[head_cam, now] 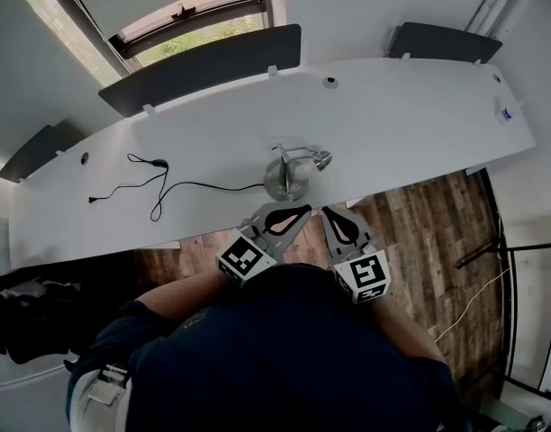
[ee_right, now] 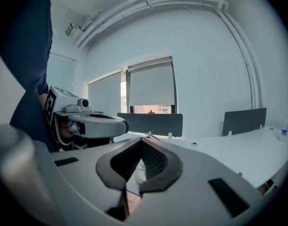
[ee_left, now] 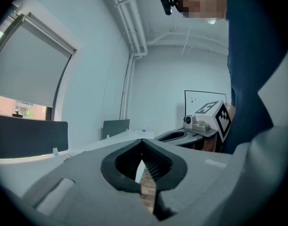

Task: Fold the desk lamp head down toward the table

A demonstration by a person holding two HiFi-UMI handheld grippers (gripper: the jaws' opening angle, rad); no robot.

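A silver desk lamp [head_cam: 290,171] stands on the white table [head_cam: 410,124] near its front edge, its round base down and its small head [head_cam: 322,160] out to the right. Both grippers hover just in front of the table edge, below the lamp in the head view. My left gripper [head_cam: 304,211] [ee_left: 143,140] is shut with nothing between its jaws. My right gripper [head_cam: 329,212] [ee_right: 141,139] is likewise shut and empty. Neither touches the lamp. In the right gripper view only the lamp's top [ee_right: 148,134] peeks over the jaws.
A black cable [head_cam: 158,183] lies looped on the table left of the lamp. Dark divider panels [head_cam: 212,66] line the table's far edge below a window. A small bottle [head_cam: 507,112] stands at the far right end. Wooden floor [head_cam: 429,232] lies in front.
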